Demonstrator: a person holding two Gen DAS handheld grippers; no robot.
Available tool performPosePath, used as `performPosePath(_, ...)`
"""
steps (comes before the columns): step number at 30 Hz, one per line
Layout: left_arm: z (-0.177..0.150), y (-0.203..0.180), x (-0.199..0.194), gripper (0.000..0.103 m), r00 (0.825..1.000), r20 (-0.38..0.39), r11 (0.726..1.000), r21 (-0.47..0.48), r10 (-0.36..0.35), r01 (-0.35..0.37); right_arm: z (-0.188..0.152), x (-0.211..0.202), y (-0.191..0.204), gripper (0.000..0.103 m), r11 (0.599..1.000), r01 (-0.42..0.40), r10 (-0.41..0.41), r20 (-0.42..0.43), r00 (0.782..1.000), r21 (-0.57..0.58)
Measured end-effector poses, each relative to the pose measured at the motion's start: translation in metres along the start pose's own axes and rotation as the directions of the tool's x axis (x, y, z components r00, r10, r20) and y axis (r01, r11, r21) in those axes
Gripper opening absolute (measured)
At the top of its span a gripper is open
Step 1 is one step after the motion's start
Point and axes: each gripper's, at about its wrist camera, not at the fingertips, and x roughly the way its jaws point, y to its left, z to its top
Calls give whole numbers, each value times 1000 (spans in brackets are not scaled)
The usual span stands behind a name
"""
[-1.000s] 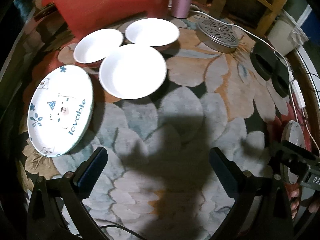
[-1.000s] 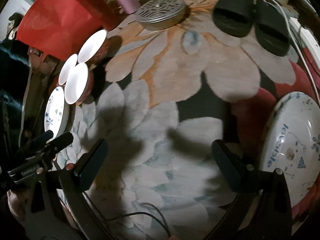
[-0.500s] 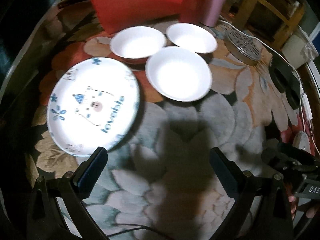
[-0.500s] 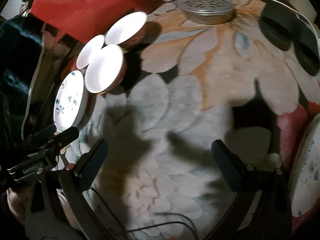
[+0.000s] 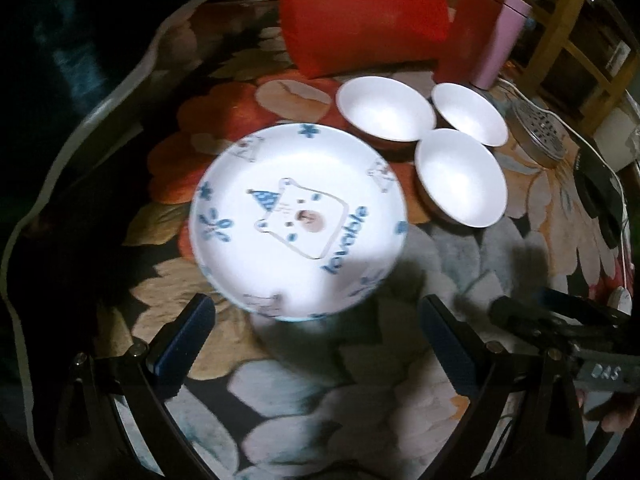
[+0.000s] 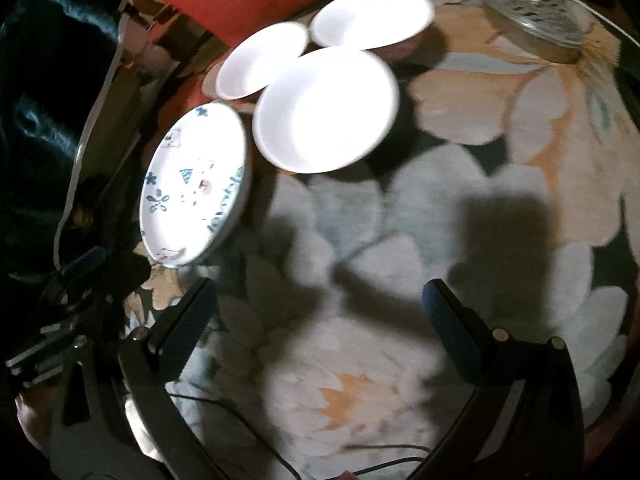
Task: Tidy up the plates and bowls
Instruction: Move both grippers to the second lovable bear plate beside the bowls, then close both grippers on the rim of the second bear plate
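A white plate with a blue bear drawing and the word "lovable" lies on the floral tablecloth; it also shows in the right wrist view. Three white bowls stand close together behind and right of it: the nearest bowl, the far left bowl and the far right bowl. My left gripper is open and empty, just short of the plate's near rim. My right gripper is open and empty, over the cloth, right of the plate.
A red box and a pink tumbler stand behind the bowls. A round metal perforated tin with a white cable lies at the right. Dark round objects sit near the table's right edge.
Both grippers swung left toward the dishes. The plate went from the left side of the left wrist view to its centre and grew larger. The second plate left the right wrist view.
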Motion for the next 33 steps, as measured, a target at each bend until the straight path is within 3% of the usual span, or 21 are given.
performPosePath(4,-4,28,-3,102,1000,3,998,-54,18,-18,10,21,20,102,999,-40,41,-29,999,11)
performPosePath(12,-16,62,0,102,999,-10,993,-112,40,-41,29,54,54,77,999,-45,46,-67,997,8)
performPosePath(15,-19,70,2,102,999,-18,991,-128,40,-42,31,69,61,63,999,-21,24,-102,995,24)
performPosePath(20,-21,79,3,102,999,-25,989,-145,34,-37,29,89,69,24,1000,15,-13,-150,989,10)
performPosePath(33,-23,81,8,102,998,-53,990,-137,16,-23,18,82,68,22,971,-2,-50,-208,977,-240)
